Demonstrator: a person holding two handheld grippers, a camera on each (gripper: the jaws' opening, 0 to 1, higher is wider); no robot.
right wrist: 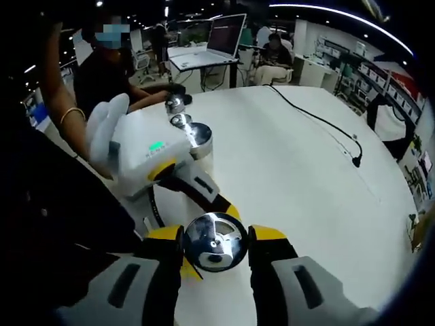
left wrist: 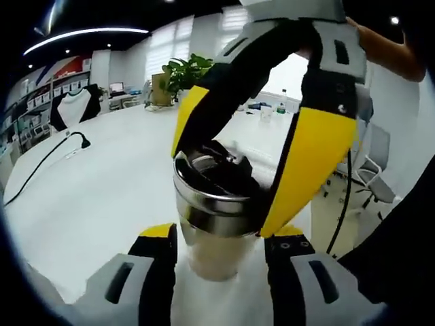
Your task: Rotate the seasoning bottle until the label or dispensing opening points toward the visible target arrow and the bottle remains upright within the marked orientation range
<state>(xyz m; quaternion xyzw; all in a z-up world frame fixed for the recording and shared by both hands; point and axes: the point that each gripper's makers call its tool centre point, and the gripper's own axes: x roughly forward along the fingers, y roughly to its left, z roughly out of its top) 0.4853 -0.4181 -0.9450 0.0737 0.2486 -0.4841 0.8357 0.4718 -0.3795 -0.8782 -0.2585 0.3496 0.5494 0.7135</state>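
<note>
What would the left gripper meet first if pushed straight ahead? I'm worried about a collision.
The seasoning bottle sits between the left gripper jaws, so it comes first. Just beyond, the right gripper clamps the metal cap; depth between them is unclear.

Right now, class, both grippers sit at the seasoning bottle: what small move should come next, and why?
Probably a slight twist of the steel cap by the right gripper, whose jaws flank it from above, while the left gripper steadies the pale body of the seasoning bottle upright on the white table. No target arrow is visible, so turn a little, then check.
</note>
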